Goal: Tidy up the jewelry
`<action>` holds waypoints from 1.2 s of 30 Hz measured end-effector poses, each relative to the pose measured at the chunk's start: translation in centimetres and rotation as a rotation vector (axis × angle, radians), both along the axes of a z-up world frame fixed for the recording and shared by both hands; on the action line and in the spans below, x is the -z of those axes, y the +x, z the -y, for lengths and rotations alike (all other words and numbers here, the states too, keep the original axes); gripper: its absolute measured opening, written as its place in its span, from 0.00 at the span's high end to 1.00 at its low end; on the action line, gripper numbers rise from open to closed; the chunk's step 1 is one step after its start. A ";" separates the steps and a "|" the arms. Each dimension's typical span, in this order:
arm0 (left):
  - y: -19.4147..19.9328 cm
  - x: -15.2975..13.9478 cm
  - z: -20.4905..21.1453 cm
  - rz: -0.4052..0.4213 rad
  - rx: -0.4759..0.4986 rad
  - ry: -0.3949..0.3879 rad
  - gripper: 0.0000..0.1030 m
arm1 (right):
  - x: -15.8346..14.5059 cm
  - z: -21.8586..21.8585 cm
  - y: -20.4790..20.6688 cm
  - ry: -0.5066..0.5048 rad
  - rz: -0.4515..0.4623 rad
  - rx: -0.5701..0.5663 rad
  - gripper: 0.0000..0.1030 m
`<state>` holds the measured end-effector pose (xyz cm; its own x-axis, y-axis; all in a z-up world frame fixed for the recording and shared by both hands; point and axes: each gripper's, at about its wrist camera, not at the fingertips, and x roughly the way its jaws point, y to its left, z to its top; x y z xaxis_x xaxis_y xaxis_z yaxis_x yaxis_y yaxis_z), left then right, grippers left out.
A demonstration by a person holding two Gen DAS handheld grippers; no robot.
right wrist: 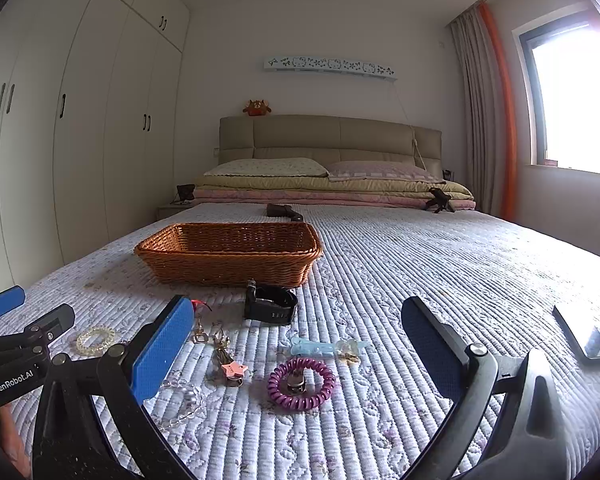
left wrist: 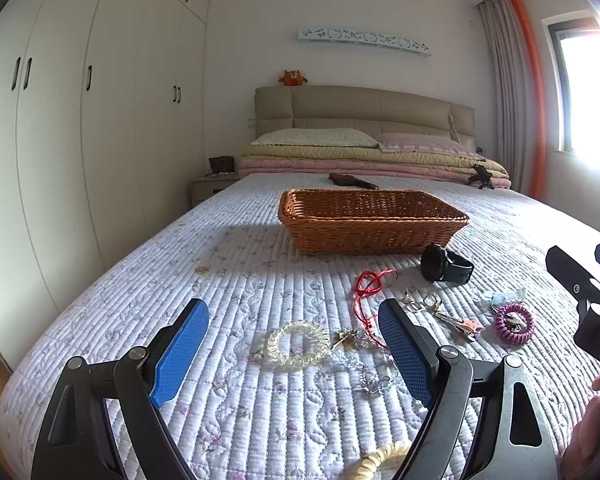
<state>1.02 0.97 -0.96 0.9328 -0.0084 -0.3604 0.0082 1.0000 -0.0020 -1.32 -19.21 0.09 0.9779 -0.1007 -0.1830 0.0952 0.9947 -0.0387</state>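
Blue-padded left gripper and right gripper hover level, jaws spread.

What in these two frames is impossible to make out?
- Basket floor: both views, hidden by its front wall.
- Cream coil band: left wrist view, cut off by bottom edge.
- Red cord: right wrist view, mostly behind the right gripper finger.
- Window: overexposed in both views.
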 end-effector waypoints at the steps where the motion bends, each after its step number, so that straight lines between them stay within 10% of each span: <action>1: 0.0 0.0 0.0 0.000 0.000 -0.001 0.15 | 0.0 0.0 0.0 -0.001 0.000 0.000 0.00; 36: 0.4 0.3 0.2 -0.009 0.014 0.006 0.15 | 0.2 0.0 0.2 -0.008 -0.014 -0.001 0.00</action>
<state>1.39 0.80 -1.26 0.9291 -0.0195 -0.3693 0.0227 0.9997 0.0041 -1.11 -19.22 -0.08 0.9754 -0.1007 -0.1963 0.0931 0.9945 -0.0476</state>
